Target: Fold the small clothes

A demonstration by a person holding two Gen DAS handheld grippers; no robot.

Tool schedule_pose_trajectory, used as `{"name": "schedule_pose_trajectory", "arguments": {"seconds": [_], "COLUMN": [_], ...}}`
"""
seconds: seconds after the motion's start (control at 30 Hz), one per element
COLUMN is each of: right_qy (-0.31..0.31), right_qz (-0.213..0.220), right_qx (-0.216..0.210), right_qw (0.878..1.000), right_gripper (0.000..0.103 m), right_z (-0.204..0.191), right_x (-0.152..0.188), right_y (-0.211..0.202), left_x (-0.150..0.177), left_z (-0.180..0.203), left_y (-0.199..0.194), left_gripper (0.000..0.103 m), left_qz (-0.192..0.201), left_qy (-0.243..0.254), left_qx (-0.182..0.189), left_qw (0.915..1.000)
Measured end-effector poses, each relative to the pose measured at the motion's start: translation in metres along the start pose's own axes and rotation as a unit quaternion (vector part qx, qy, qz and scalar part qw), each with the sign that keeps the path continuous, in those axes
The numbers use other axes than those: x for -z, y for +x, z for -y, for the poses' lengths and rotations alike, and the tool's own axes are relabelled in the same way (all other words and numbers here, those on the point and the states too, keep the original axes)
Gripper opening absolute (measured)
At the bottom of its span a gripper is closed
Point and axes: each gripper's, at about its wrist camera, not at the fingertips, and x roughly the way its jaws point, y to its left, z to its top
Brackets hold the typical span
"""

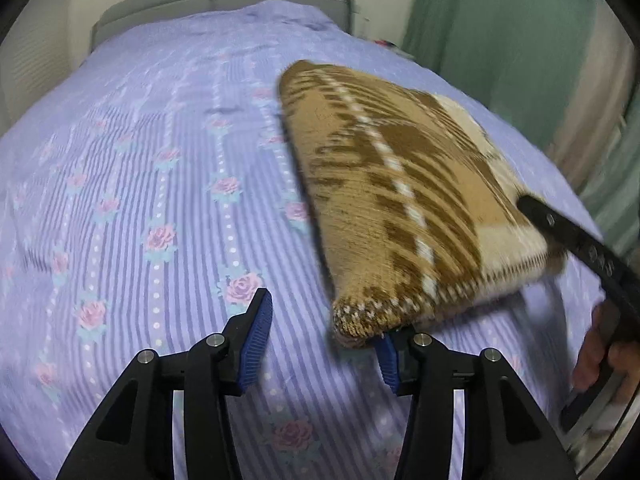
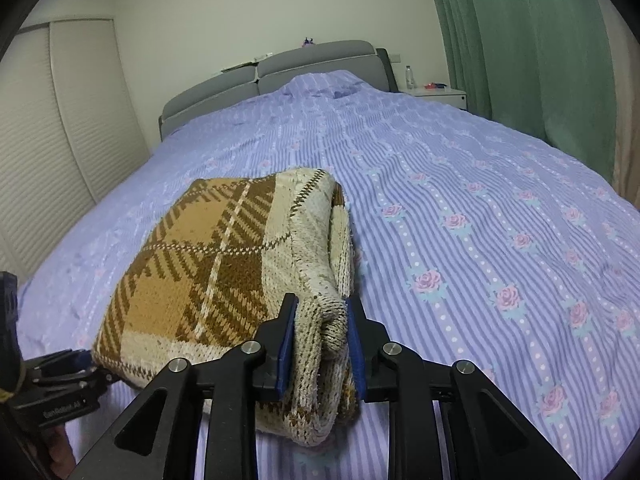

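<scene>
Holding a folded knit sweater on the bed, near its foot.

My right gripper pinched the cream corner roll between its fingers; my left gripper stood spread, one finger tucked under the near corner, gripping nothing. I judged the knit thick, soft and floppy, not slippery: best taken at doubled edges, since single layers would sag and stretch.
</scene>
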Motion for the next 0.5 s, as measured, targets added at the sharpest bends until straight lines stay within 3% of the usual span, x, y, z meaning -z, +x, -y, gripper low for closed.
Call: {"name": "schedule_pose_trajectory", "arguments": {"seconds": [0.07, 0.2, 0.23, 0.33, 0.43, 0.5], "right_qy": [0.004, 0.009, 0.013, 0.040, 0.091, 0.143], "right_qz": [-0.001, 0.003, 0.005, 0.006, 0.015, 0.023], "right_qx": [0.009, 0.038, 0.048, 0.059, 0.059, 0.056], "right_qw": [1.000, 0.999, 0.999, 0.997, 0.994, 0.988], "right_gripper": [0.028, 0.056, 0.058, 0.059, 0.059, 0.069], "right_z": [-0.003, -0.010, -0.011, -0.010, -0.006, -0.002], "right_x": [-0.001, -0.003, -0.002, 0.001, 0.007, 0.015], "right_y": [0.000, -0.006, -0.009, -0.015, -0.029, -0.041], "left_x": [0.001, -0.003, -0.008, -0.030, -0.049, -0.058], "left_z": [0.007, 0.004, 0.004, 0.002, 0.001, 0.002], "left_y": [-0.016, -0.057, -0.066, -0.075, -0.065, -0.054], "left_gripper": [0.047, 0.047, 0.047, 0.033, 0.022, 0.019], "left_qz": [0.004, 0.044, 0.059, 0.087, 0.079, 0.067], "left_qy": [0.038, 0.063, 0.069, 0.096, 0.097, 0.101], "left_qx": [0.005, 0.059, 0.061, 0.071, 0.089, 0.094], "left_qw": [0.9993, 0.9953, 0.9940, 0.9890, 0.9881, 0.9883]}}
